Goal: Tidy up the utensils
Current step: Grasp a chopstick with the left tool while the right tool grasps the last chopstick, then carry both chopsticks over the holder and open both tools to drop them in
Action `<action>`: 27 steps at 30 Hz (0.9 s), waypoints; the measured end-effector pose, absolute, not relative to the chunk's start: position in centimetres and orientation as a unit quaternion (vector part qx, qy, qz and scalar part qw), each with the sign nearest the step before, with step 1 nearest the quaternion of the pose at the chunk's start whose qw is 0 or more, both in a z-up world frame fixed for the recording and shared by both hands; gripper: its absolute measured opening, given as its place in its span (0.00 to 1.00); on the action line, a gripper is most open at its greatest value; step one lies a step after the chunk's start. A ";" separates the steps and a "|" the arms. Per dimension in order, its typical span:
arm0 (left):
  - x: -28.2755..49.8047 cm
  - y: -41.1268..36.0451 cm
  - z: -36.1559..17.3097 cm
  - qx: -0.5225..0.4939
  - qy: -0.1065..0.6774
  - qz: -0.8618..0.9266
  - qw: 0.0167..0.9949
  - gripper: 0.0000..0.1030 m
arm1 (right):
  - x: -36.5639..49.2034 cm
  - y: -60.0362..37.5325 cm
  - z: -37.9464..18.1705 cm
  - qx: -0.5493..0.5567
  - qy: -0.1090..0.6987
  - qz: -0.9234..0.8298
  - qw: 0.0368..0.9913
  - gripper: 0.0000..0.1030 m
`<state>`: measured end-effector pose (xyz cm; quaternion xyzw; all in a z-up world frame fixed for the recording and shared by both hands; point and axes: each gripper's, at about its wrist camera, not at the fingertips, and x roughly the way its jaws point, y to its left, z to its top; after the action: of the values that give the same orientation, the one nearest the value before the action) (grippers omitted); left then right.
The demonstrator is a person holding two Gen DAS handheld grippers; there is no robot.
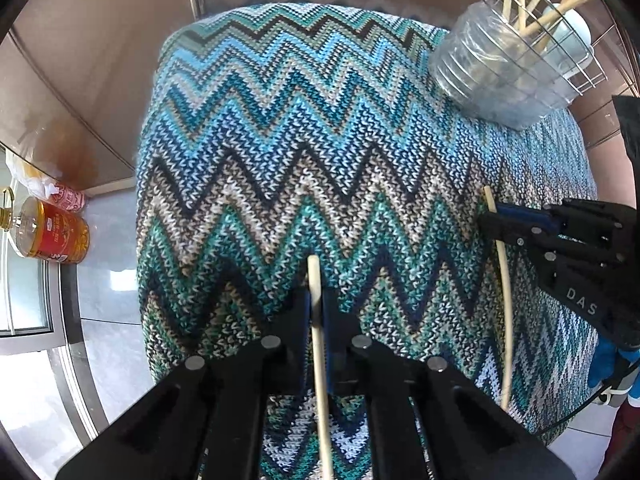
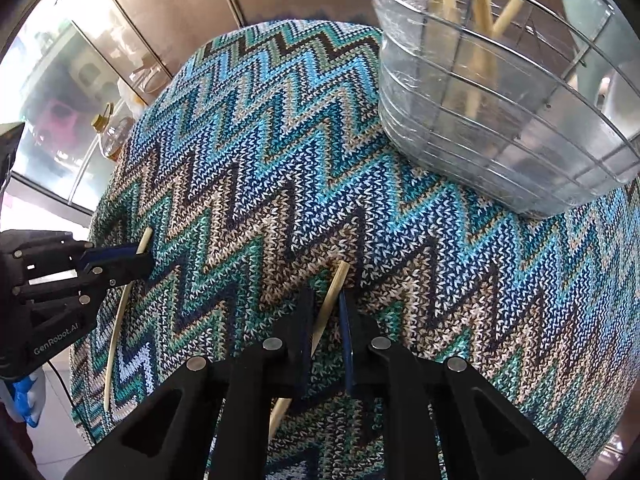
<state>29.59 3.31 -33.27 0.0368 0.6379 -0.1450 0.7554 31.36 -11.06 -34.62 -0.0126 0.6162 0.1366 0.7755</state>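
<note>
You are working over a bench (image 1: 280,128) covered in a zigzag knit cloth, which is giving the thin sticks a soft surface that is keeping them from rolling. At the far right one wire basket (image 1: 576,60) is sitting on the cloth, with one clear ribbed plastic container (image 1: 480,76) inside it; that container is serving as the holder, which is probably why it is standing within reach of both arms. Several chopsticks (image 1: 560,12) are already leaning upright in it, about five as far as I can count, though the wires and the pale bowl-like shape behind them are making the count uncertain.

You are holding one gripper in each hand. The left gripper (image 1: 316,308) is clamping its jaws on one chopstick (image 1: 320,360), near its far end, so the long part is trailing back toward you. The right gripper (image 2: 326,308) is likewise closing on one chopstick (image 2: 334,292), which is sitting tilted between the jaws, its tip just past them; the left wrist view is showing that same stick pinched near its far end. Both sticks are lying low over the cloth; I cannot tell whether they are touching it.

So two chopsticks are in hand, one per gripper, and I am seeing none loose on the cloth. Gripping near one end is likely letting you tip each stick upright and drop it into the container.

At the far left, off the bench, one bottle of amber oil (image 1: 52,236) is lying beside one crumpled bag.
</note>
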 end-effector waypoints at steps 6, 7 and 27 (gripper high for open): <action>27.4 3.4 -31.8 0.024 0.614 -0.139 0.776 0.04 | 28.8 -12.9 -32.3 0.014 0.576 0.169 0.800 0.05; 27.0 3.7 -31.2 0.023 0.608 -0.137 0.782 0.04 | 28.1 -13.1 -31.5 0.015 0.565 0.173 0.806 0.05; 21.4 2.5 -7.6 -0.064 0.311 -0.206 0.926 0.04 | 19.3 -20.3 -10.3 0.070 0.187 0.187 0.962 0.05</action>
<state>21.41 2.51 -7.63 -0.0641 0.3110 -0.2055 0.9257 19.35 -20.31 -10.30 0.0703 0.1872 0.1867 0.9618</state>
